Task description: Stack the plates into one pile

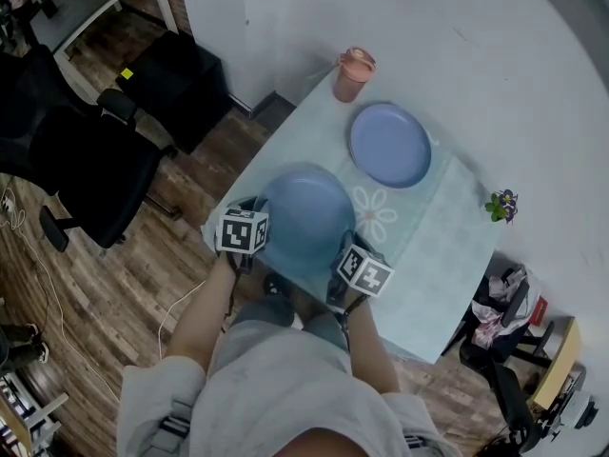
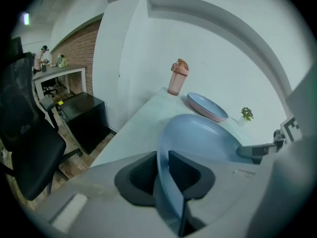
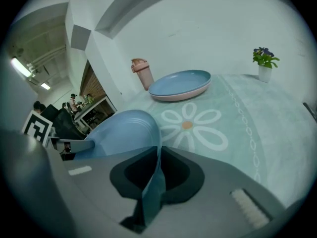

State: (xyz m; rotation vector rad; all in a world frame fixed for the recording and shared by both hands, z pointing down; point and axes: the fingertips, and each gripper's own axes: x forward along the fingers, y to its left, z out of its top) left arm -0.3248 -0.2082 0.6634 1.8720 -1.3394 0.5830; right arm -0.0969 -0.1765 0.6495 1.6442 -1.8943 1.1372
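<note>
A blue plate [image 1: 304, 219] is at the near end of the table, gripped on two opposite sides. My left gripper [image 1: 259, 236] is shut on its left rim, and the rim runs between the dark pads [image 2: 141, 175] in the left gripper view. My right gripper [image 1: 344, 257] is shut on the right rim, which the right gripper view shows pinched between the jaws as a thin blue edge [image 3: 154, 182]. A second blue plate [image 1: 390, 145] with a pink underside lies flat farther back on the flowered cloth [image 3: 198, 125]. Whether the held plate touches the cloth I cannot tell.
A pink shaker bottle [image 1: 354, 72] stands at the table's far corner by the white wall. A small potted plant [image 1: 501, 205] sits at the right edge. Black office chairs [image 1: 90, 165] and a black cabinet [image 1: 181, 84] stand on the wooden floor to the left.
</note>
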